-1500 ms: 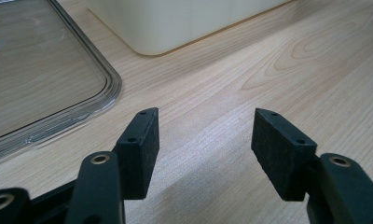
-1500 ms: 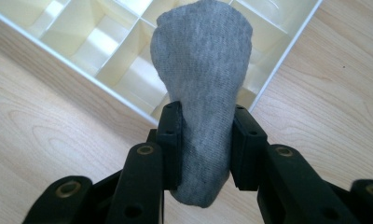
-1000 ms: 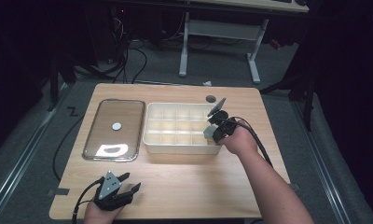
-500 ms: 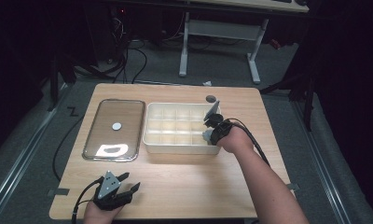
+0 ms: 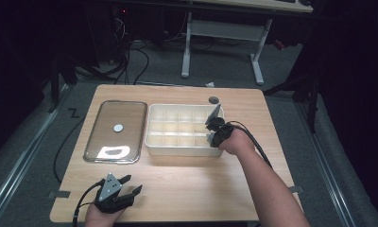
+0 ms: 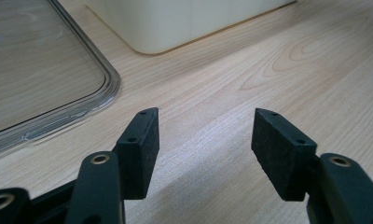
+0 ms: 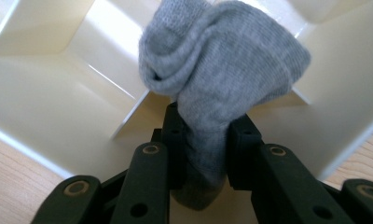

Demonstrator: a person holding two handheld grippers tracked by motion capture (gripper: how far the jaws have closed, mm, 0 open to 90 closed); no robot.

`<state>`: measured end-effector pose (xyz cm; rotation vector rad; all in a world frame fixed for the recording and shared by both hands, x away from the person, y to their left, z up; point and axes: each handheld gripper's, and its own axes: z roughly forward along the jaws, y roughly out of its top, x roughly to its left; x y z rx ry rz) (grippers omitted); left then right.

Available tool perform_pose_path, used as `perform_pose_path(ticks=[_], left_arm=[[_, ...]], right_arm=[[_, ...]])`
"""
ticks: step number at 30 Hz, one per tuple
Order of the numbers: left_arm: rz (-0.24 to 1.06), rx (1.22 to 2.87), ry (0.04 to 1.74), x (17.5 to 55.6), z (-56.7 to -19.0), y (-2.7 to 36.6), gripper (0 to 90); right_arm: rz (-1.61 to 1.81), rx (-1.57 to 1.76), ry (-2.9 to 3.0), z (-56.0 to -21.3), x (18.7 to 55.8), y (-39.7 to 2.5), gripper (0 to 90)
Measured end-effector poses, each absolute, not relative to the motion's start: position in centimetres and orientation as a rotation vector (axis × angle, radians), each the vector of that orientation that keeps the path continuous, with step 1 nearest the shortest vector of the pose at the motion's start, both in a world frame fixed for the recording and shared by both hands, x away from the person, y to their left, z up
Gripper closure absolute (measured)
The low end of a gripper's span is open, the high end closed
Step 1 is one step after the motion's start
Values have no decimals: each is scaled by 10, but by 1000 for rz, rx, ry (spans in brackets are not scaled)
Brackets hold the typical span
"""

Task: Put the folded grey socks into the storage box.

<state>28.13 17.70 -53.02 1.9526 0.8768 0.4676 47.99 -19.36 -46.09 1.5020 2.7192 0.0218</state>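
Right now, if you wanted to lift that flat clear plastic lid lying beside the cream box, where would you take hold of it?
The clear plastic lid lies flat on the wooden table, so I'd probably pinch its raised rim. The near corner suits best: it faces the open left gripper, whose fingers could slide in low from the person's side, one finger over the lip.

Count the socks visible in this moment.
1: a rolled grey knit sock, clamped in the right gripper over the cream plastic divided box. Others may be hidden behind its dividers.
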Motion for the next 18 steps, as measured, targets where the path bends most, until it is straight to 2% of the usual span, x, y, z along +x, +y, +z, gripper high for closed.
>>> perform_pose_path(ticks=[11, 18], left_arm=[[463, 1960, 874, 281, -530, 176, 423], [455, 1963, 877, 282, -530, 176, 422]], right_arm=[[16, 1459, 2729, -466, 481, -192, 730], [32, 1471, 2707, -461, 480, -192, 675]])
